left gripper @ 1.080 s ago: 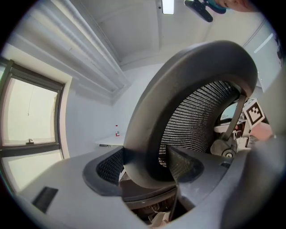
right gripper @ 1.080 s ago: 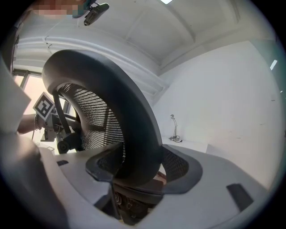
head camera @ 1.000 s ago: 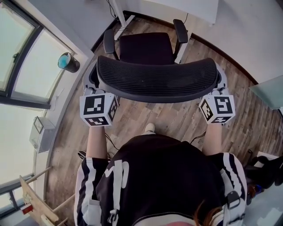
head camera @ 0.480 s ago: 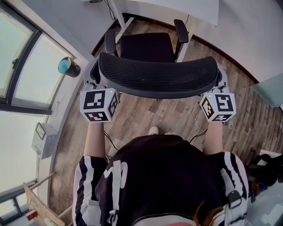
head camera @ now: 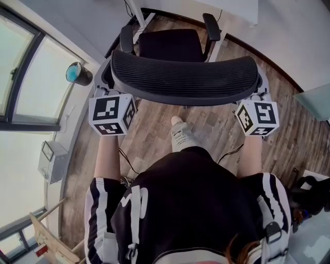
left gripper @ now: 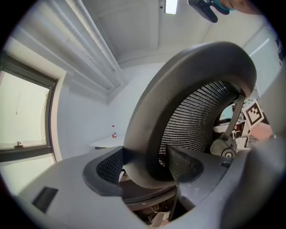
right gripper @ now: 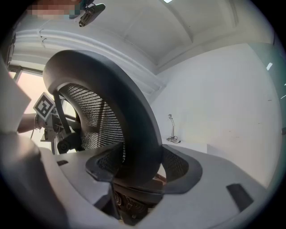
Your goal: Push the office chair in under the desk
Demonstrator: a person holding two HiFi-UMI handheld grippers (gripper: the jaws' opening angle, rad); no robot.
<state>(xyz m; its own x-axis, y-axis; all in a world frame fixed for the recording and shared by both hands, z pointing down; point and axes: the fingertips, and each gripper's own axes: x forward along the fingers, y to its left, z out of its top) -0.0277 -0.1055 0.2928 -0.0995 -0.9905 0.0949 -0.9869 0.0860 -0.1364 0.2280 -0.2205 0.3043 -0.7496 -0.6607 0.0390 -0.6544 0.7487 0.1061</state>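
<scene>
Head view is showing the office chair point(head camera: 170, 46) standing on the wooden floor point(head camera: 154, 134) with its back toward the person. Its wide mesh backrest point(head camera: 183, 77) is spanning the frame from side to side. The dark seat point(head camera: 167, 45) and the two armrests point(head camera: 211, 26) are pointing toward the white worktop point(head camera: 234, 7) at the top edge. The front of the seat is lying near that edge, but as far as can be told it is not yet under it.

The left hand-held gripper point(head camera: 105, 92) is pinching the backrest's left end. In the left gripper view its two padded jaws are pressing on either side of the thick rim point(left gripper: 145, 165). The right hand-held gripper point(head camera: 258, 97) is doing the same at the right end, and the right gripper view is showing the rim wedged between its pads point(right gripper: 143, 167).

One foot point(head camera: 180, 135) is stepping forward just behind the chair, and a window point(head camera: 26, 67) is running along the left.

The push looks to be under way, with the chair close to the worktop but not yet tucked in. The next move is calling for even forward pressure from both ends so the chair rolls straight. The armrests will also need watching, since they may be meeting the worktop's edge.
</scene>
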